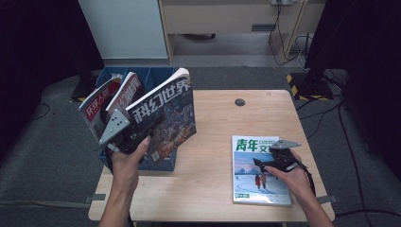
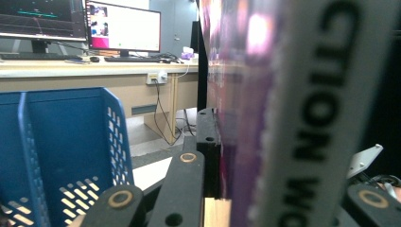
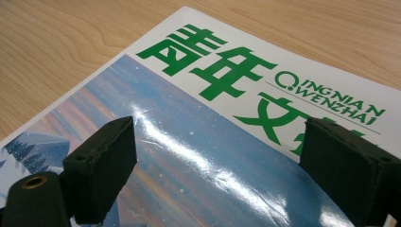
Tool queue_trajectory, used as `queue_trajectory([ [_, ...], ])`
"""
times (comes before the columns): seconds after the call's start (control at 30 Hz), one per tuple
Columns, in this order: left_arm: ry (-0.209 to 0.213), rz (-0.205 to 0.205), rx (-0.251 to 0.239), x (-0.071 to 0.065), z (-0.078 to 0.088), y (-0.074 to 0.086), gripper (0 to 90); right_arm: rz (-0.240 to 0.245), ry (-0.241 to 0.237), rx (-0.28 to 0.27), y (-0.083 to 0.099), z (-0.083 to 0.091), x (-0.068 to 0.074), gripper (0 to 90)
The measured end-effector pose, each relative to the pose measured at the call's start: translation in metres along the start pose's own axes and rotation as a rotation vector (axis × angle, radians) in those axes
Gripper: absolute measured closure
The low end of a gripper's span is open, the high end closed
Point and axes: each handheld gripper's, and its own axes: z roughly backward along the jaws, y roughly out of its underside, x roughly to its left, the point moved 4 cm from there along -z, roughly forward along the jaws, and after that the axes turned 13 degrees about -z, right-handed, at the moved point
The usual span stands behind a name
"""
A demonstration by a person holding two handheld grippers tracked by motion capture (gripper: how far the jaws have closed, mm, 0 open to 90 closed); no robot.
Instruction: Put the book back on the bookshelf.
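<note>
While the left gripper clamps a magazine tilted over the blue rack, two others lean inside; the right gripper hovers open above a green-titled magazine on the table.

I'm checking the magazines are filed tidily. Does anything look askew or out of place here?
Yes. The large magazine clamped in the left gripper leans steeply sideways over the blue file rack rather than upright in a slot. Another magazine lies flat on the table, unfiled, under the open right gripper.
</note>
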Motion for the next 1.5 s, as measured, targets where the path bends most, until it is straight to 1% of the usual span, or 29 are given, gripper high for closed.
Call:
queue_trajectory([
  [0.27, -0.035, 0.001, 0.009, 0.012, 0.009, 0.0, 82.5, -0.001, 0.002, -0.003, 0.0, 0.0, -0.001, 12.2],
  [0.5, -0.068, 0.003, -0.003, 0.021, 0.021, -0.005, 82.5, -0.001, 0.003, -0.005, 0.0, 0.0, -0.001, 13.8],
  [0.67, -0.078, 0.0, -0.006, 0.025, 0.028, -0.006, 82.5, 0.0, 0.004, -0.004, 0.001, 0.0, -0.001, 13.9],
  [0.77, -0.086, 0.005, -0.014, 0.027, 0.034, -0.007, 82.5, 0.0, 0.004, -0.004, 0.001, 0.0, -0.001, 14.0],
  [0.87, -0.093, 0.002, -0.01, 0.029, 0.039, -0.007, 82.5, 0.005, 0.006, -0.005, 0.001, 0.0, -0.002, 14.1],
  [1.1, -0.106, -0.001, -0.015, 0.034, 0.048, -0.009, 82.5, 0.007, 0.009, 0.0, 0.001, -0.001, -0.002, 14.2],
  [1.2, -0.11, 0.0, -0.013, 0.035, 0.049, -0.008, 82.5, 0.001, 0.008, 0.001, 0.001, -0.002, -0.001, 14.2],
  [1.3, -0.117, -0.003, -0.008, 0.038, 0.051, -0.008, 82.5, 0.006, 0.009, 0.0, 0.001, -0.001, -0.001, 14.2],
  [1.5, -0.139, -0.001, -0.014, 0.044, 0.056, -0.011, 82.5, 0.005, 0.01, 0.0, 0.001, -0.001, -0.002, 14.3],
])
